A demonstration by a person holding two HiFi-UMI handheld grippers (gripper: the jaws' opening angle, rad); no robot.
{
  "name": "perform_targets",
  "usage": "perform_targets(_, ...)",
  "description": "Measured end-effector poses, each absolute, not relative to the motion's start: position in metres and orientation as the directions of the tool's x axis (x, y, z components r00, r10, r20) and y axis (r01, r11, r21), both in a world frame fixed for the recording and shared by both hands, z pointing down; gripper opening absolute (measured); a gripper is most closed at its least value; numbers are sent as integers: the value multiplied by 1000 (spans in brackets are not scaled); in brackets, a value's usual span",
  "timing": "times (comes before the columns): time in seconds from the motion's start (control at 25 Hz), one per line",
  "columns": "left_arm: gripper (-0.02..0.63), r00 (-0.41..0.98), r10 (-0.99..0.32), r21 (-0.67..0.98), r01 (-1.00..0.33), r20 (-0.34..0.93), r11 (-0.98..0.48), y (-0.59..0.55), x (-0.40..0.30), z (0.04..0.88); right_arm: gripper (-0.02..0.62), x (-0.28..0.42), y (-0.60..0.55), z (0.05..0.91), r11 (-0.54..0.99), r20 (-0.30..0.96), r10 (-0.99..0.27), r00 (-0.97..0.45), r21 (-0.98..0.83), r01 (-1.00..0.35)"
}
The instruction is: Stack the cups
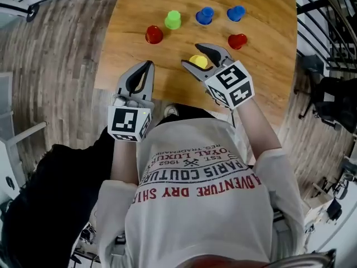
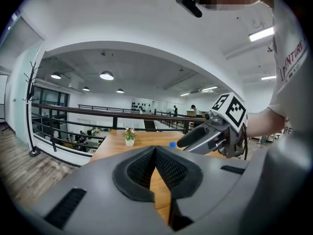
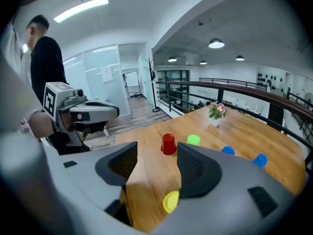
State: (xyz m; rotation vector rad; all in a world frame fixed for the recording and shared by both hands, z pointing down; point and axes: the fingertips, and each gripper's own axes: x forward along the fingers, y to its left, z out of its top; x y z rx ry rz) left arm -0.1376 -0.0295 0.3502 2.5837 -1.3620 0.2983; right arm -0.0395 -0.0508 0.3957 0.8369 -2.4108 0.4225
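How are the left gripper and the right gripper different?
The left gripper has shut, empty jaws; the right gripper has open jaws around the yellow cup. The left gripper is at the table's near edge; the right gripper reaches further in. Both are grey.

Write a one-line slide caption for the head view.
Open right gripper poised at a yellow cup, left gripper shut, five more cups spread across the wooden table.

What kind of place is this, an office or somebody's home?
Probably an open-plan office, on an upper level: a black railing overlooks a lower floor, a glass-walled room stands nearby, and round ceiling lights hang overhead.
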Motion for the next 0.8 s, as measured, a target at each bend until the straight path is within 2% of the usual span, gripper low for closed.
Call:
perform_targets(0.48, 15, 440, -846, 88, -896, 300, -435, -59, -175, 376, 288, -110, -119, 463, 899, 741, -202, -640, -120, -422)
perform_targets(0.8, 15, 394, -859, 89, -918, 327, -387, -64, -187, 391, 296, -138, -144, 508, 927, 804, -130, -580, -109, -358)
